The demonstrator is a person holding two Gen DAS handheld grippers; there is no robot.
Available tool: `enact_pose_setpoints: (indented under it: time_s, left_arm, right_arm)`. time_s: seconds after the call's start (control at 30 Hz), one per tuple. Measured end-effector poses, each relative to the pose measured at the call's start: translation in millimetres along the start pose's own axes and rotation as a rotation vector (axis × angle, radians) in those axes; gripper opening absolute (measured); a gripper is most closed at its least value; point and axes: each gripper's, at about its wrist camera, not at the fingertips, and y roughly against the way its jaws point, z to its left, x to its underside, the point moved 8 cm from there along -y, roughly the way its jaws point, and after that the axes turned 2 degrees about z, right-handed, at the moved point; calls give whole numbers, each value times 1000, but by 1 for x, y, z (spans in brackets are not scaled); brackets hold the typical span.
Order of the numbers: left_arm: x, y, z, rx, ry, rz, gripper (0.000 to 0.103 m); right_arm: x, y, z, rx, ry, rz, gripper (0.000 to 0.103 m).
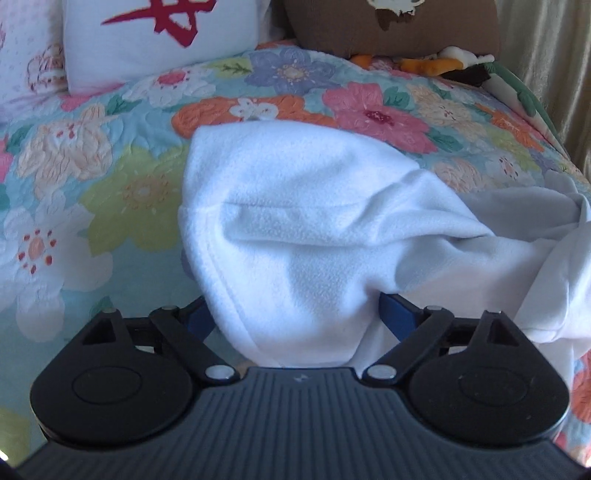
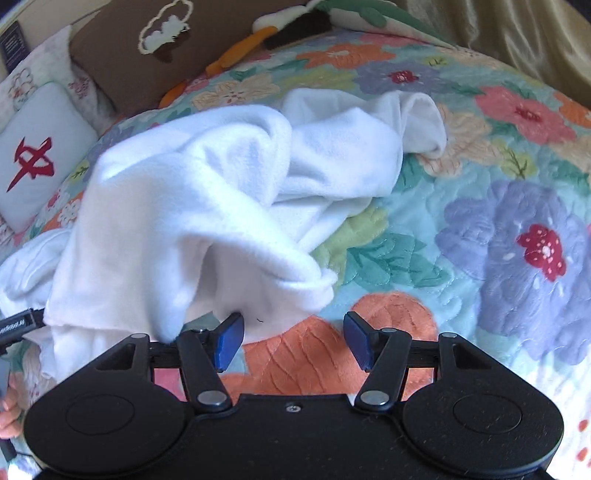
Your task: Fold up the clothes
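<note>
In the left wrist view, the soft white fleece garment (image 1: 295, 229) fills the middle of the frame, its surface fuzzy, with a stitched hem along the left edge. It drapes over the left gripper (image 1: 295, 314) and hides the blue fingertips — I cannot tell if the jaws are closed. Under it lies the quilted floral bedspread (image 1: 92, 177). At upper left stands a white pillow with a red character (image 1: 159, 37); at the top, a brown cushion (image 1: 399, 33).

In the right wrist view, the same garment (image 2: 177, 206) lies crumpled at centre left on the bedspread (image 2: 480, 240). The right gripper (image 2: 293, 341) is at lower centre, jaws apart and holding nothing; the left blue pad (image 2: 229, 341) is just beside the cloth.
</note>
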Motion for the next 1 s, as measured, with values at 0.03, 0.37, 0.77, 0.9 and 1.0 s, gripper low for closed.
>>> enact_pose_setpoints:
  time_s: [0.03, 0.37, 0.77, 0.9, 1.0]
  left_arm:
    - [-1, -2, -7, 15, -40, -7, 47]
    - [-46, 45, 25, -38, 108, -180, 16]
    - [-47, 112, 135, -137, 404, -281, 16]
    - [-33, 125, 138, -133, 426, -167, 17]
    - [-7, 124, 137, -87, 464, 12, 20]
  right_arm:
    - [-1, -5, 2, 14, 12, -6, 63]
    - [-32, 48, 11, 238, 328, -146, 13]
    - [-83, 178, 1, 538, 526, -421, 13]
    - [-69, 205, -11, 517, 477, -371, 13]
    - [-48, 207, -26, 476, 421, -281, 13]
